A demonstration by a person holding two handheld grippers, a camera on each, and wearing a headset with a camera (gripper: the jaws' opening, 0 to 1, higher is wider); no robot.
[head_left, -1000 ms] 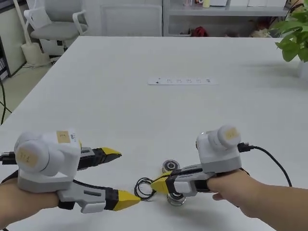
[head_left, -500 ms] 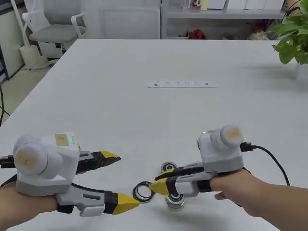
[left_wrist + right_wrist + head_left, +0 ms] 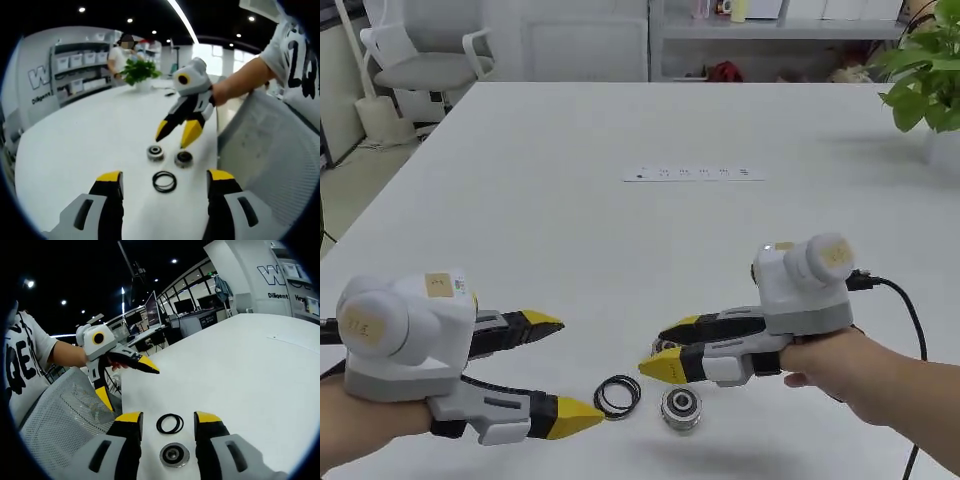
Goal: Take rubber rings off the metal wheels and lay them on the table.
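Two thin black rubber rings lie overlapped on the white table, apart from both grippers. A bare metal wheel sits just right of them. A second wheel stands beside the first wheel in the left gripper view. My left gripper is open, left of the rings, and the rings lie just ahead of its jaws. My right gripper is open above the wheels. In the right gripper view the rings and a wheel lie between its jaws.
A white power strip lies flat at the table's middle. A potted plant stands at the far right edge. An office chair and shelves stand beyond the far edge. A cable trails from the right gripper.
The right gripper has opened and drawn up and back to the right, off the rings and wheels. The wheel under it now shows. The left gripper has barely moved.
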